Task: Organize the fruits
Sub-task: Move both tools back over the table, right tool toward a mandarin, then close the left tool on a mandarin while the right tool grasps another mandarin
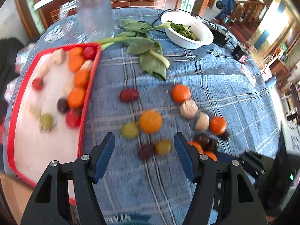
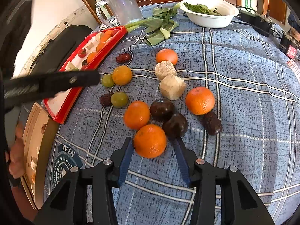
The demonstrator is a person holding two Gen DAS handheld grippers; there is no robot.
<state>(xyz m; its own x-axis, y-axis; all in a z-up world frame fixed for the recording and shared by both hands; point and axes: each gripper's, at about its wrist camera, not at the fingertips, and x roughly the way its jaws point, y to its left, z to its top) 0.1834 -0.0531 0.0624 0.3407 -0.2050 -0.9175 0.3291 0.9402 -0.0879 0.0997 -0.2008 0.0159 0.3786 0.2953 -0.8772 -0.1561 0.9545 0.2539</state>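
A red-rimmed white tray (image 1: 90,86) at the left holds oranges, cherry tomatoes and pale chunks. Loose fruit lies on the blue plaid cloth (image 2: 234,93). My left gripper (image 1: 144,140) hangs open above the cloth just right of the tray; a green tomato (image 1: 163,147) and a dark red date (image 1: 146,151) lie in front of its fingers, untouched. My right gripper (image 2: 153,142) is open around the nearest orange (image 2: 150,141): the left pad is at its side and a small gap shows on the right. Two dark plums (image 2: 175,124) lie just beyond it.
Further oranges (image 2: 200,100), two beige chunks (image 2: 171,87), green tomatoes (image 2: 119,99) and dates (image 2: 212,122) are scattered mid-table. Leafy greens (image 2: 159,26), a white bowl (image 2: 210,21) and a clear jug (image 2: 123,5) stand at the back. A black power box (image 2: 256,23) lies at the far right.
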